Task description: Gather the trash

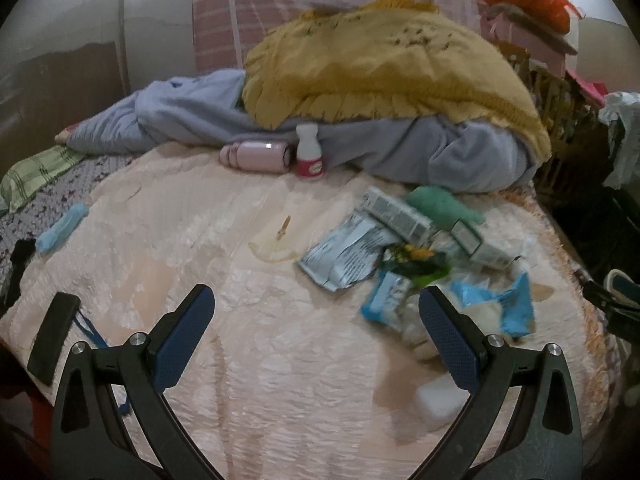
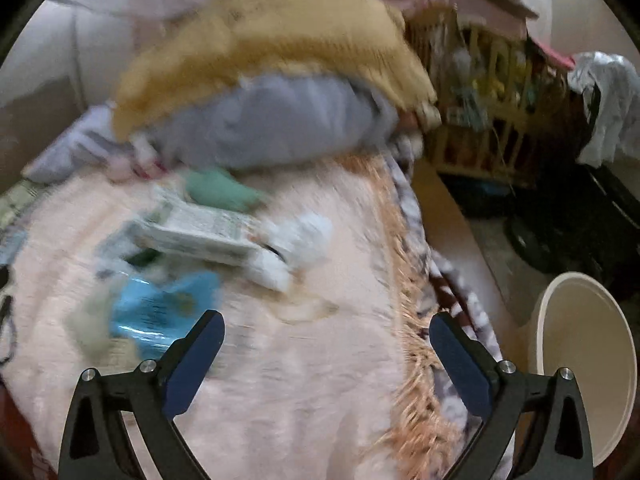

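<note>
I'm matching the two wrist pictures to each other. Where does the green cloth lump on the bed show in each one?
Left wrist: green cloth lump right of centre, behind the white cartons, before the grey blanket.
Right wrist: the same lump, blurred, left of centre, above the white carton.
Shared landmark: the yellow knitted blanket behind it.

Two grippers (image 1: 316, 312) (image 2: 326, 336), one cream bin (image 2: 592, 364), two white cartons (image 1: 400, 216) (image 1: 480, 244), one white bottle (image 1: 309, 152), one pink cylinder (image 1: 256, 156), one yellow blanket (image 1: 380, 68), one green cloth (image 1: 444, 204)
</note>
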Demonstrator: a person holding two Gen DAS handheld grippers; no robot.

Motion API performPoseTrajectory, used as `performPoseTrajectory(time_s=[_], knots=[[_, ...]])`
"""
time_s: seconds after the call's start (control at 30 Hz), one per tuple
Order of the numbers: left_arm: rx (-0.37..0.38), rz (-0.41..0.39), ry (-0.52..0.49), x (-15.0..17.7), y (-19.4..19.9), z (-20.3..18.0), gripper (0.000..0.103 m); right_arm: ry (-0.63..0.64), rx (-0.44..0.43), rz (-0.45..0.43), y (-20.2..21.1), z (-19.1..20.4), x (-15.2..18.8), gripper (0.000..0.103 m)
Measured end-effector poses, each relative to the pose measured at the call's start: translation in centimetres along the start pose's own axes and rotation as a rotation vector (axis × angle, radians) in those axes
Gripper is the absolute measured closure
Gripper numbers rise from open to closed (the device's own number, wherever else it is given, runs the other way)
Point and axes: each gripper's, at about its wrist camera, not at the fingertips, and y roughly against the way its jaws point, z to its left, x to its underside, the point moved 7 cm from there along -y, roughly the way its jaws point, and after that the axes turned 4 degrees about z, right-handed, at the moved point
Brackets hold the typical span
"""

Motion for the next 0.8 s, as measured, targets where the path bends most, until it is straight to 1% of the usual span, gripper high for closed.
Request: performPoseTrajectory(time_s=[0.03,0.17,0.23,0.3,0.5,0.67,0.8], knots=[[0.002,-0.020,0.001,-0.3,0.6,-0.3,0.001,-0.011,-0.018,-0.044,1.6,0.7,-0.2,0.001],[0.002,-0.091,-0.001,-1.1,3.0,-1.2,0.001,-0.032,-0.067,-0.178,5.8,2.9,-1.3,0.001],[0.000,-0.126,-0.008,-1.5,4.1,-1.5,0.001,-0.015,-0.071,-0.252,8.0,4.7,-2.0,0.001],[-0.007,-0.156,-0.015,-1.8,5.2,-1.6,0.001,0.004,-0.057,-0.300,9.5,5.7,-2.5,0.001],[-0.001,-0.228,-0.031,-2.7,8.1,-2.2,0.001,0.034,-0.075,-0.367,12.8,7.5,-3.4,0.001],[0.013,-0.244,-0.026,-3.0,8.9,-2.9,0.001,0.036,-0.086,-0.403,14.5,7.6,-3.3,0.001],[0.019,-0.246,-0.016,-3.1,9.1,-3.0,0.001,0.048,-0.087,-0.409,14.8,8.0,-3.4,0.001]])
